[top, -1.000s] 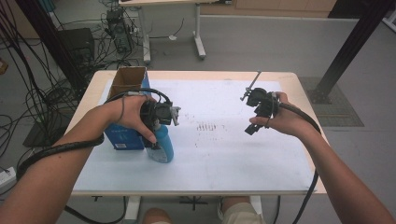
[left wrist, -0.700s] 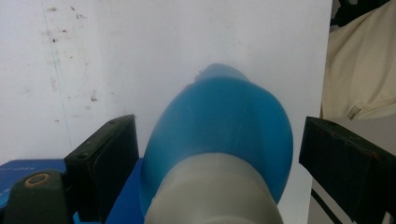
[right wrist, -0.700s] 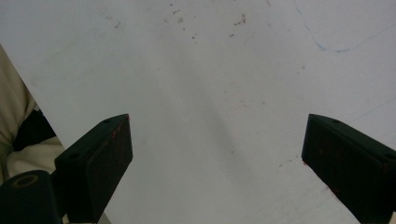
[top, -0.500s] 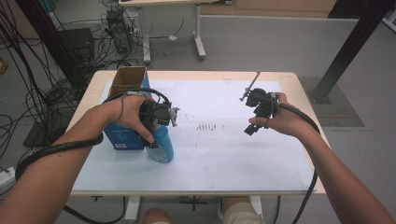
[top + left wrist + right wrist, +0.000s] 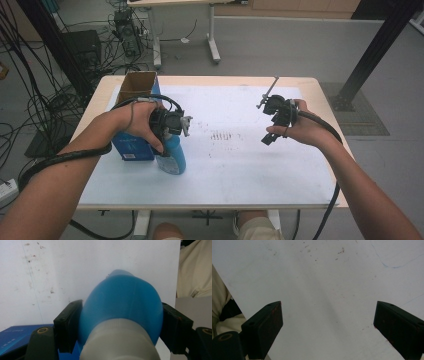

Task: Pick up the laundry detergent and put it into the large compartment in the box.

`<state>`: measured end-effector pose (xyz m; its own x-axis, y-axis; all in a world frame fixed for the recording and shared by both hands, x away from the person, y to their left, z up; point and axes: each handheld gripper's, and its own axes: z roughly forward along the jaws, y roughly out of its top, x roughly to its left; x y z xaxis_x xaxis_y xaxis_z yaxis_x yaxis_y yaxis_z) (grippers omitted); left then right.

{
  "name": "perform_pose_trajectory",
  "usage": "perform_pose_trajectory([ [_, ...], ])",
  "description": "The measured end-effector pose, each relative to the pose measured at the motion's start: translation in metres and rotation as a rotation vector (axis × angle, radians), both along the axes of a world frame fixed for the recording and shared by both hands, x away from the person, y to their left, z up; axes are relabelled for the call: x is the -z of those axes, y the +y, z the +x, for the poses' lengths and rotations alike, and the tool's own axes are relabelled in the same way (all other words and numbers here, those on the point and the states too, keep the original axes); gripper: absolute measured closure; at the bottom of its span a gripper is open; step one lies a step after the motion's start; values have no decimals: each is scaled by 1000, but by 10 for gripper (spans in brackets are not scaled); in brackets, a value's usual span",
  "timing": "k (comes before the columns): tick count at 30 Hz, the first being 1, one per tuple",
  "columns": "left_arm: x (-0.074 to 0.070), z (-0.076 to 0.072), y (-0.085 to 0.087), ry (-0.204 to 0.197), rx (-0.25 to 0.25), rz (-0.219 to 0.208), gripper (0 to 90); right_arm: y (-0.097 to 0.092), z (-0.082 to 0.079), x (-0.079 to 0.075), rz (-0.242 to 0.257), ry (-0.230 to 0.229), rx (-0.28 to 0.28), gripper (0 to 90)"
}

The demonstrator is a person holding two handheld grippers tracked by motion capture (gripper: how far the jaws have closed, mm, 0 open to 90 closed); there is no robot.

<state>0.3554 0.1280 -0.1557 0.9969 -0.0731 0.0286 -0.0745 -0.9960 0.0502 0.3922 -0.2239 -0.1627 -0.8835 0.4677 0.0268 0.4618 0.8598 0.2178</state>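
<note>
My left gripper [image 5: 172, 131]: jaws have just been closing, both pads now against the sides of the blue bottle [image 5: 122, 307] | bottle: left near part of the table [image 5: 250, 175], just right of the blue box [image 5: 131, 147] | my right gripper [image 5: 328, 325]: jaws wide apart, nothing between, held over the white sheet [image 5: 260, 150], well apart from the bottle

We cannot see the blue bottle's [image 5: 122, 307] base past its own body, and the blue box [image 5: 13, 338] is cropped at the frame's edge.
</note>
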Motion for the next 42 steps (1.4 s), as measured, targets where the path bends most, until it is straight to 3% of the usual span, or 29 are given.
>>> perform_pose_trajectory([
  [8,-1,-1,0,-13,14,1,332,0,0,0,3,0,-2,89],
  [42,-1,4,-4,4,28,17,349,1,1,3,8,2,-1,89],
])
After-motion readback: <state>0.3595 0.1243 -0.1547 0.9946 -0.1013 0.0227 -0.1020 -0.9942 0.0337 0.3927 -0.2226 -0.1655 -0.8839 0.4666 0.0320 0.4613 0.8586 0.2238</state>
